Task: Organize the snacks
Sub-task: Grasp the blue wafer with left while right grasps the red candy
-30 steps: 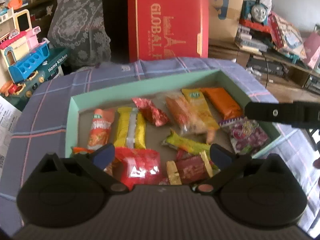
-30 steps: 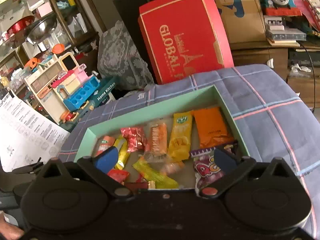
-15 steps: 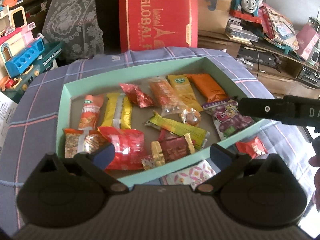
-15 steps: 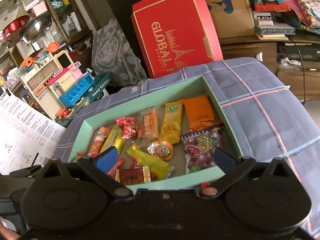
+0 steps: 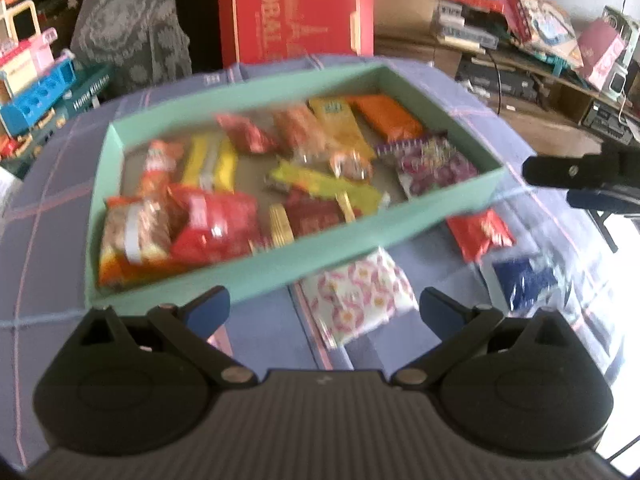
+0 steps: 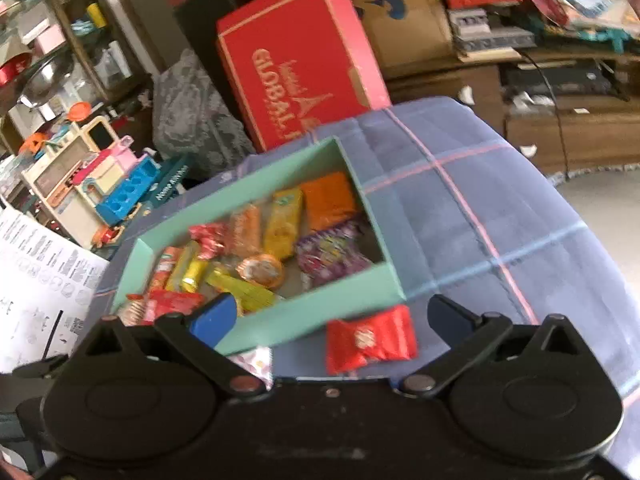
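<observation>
A mint-green box (image 5: 248, 276) (image 6: 316, 316) on the checked cloth holds several snack packets. In front of it lie a pink-flowered white packet (image 5: 356, 300), a red packet (image 5: 480, 232) (image 6: 370, 338) and a dark blue packet (image 5: 524, 280). My left gripper (image 5: 324, 310) hangs open, empty, just short of the flowered packet. My right gripper (image 6: 332, 318) is open and empty too, with the red packet lying between its blue fingertips (image 6: 214, 318). The right gripper's fingers (image 5: 580, 170) show at the right edge of the left wrist view.
Blue checked cloth (image 6: 480, 220) covers the table, bare to the right of the box. Behind stand a red GLOBAL box (image 6: 300, 68), a grey lace cushion (image 5: 132, 28), a toy kitchen (image 6: 92, 184) and cluttered shelves (image 6: 560, 40). A printed sheet (image 6: 40, 276) lies at left.
Both grippers have drawn back from the box toward me. The loose packets in front of the box have come into view. Both stay open.
</observation>
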`<move>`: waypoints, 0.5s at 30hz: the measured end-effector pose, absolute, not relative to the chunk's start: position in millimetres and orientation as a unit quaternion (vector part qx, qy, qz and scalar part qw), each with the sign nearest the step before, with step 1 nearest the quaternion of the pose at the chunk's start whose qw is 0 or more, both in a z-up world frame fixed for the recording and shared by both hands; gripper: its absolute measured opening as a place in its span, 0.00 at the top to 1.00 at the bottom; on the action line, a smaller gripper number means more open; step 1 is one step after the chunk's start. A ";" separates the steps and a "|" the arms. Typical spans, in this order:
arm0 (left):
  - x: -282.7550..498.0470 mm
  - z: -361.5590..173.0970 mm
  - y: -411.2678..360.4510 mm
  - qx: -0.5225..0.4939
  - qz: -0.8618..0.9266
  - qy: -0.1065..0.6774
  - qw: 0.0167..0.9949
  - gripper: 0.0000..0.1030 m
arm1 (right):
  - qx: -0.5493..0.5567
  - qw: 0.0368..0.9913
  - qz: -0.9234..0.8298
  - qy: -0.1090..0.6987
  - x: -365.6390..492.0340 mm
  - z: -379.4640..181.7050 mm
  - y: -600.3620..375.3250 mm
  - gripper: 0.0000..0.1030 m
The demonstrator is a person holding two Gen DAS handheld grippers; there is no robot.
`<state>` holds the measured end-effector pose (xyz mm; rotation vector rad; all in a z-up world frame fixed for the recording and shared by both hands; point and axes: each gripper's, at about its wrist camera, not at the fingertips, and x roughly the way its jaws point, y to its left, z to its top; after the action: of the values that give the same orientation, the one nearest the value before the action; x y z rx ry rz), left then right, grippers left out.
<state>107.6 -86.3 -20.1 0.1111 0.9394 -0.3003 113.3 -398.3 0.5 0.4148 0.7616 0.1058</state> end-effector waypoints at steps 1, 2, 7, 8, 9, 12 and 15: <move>106.6 -24.5 -87.1 0.055 -0.143 0.456 0.877 0.00 | 0.203 0.905 0.047 0.372 111.2 -3.3 -402.5 0.00; 106.1 -28.1 -87.9 0.056 -0.143 0.461 0.874 0.00 | 0.204 0.903 0.043 0.374 109.2 -6.0 -405.1 0.00; 103.6 -42.1 -93.3 0.057 -0.145 0.479 0.864 0.00 | 0.215 0.897 0.036 0.386 103.5 -22.2 -418.2 0.00; 103.5 -43.5 -95.3 0.061 -0.146 0.480 0.863 0.00 | 0.217 0.895 0.036 0.388 104.0 -25.0 -418.5 0.00; 103.6 -44.9 -97.4 0.066 -0.145 0.480 0.863 0.00 | 0.219 0.894 0.037 0.390 104.6 -27.9 -419.7 0.00; 106.1 -49.5 -100.2 0.075 -0.142 0.482 0.862 0.00 | 0.224 0.890 0.045 0.394 109.0 -35.6 -417.7 0.00; 110.6 -56.0 -98.9 0.073 -0.132 0.492 0.858 0.00 | 0.223 0.887 0.061 0.399 112.9 -43.7 -415.1 0.00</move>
<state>110.6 -98.9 -56.0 0.1527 1.0332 -0.2767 112.9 -415.1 -43.7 0.4645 0.8283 0.1264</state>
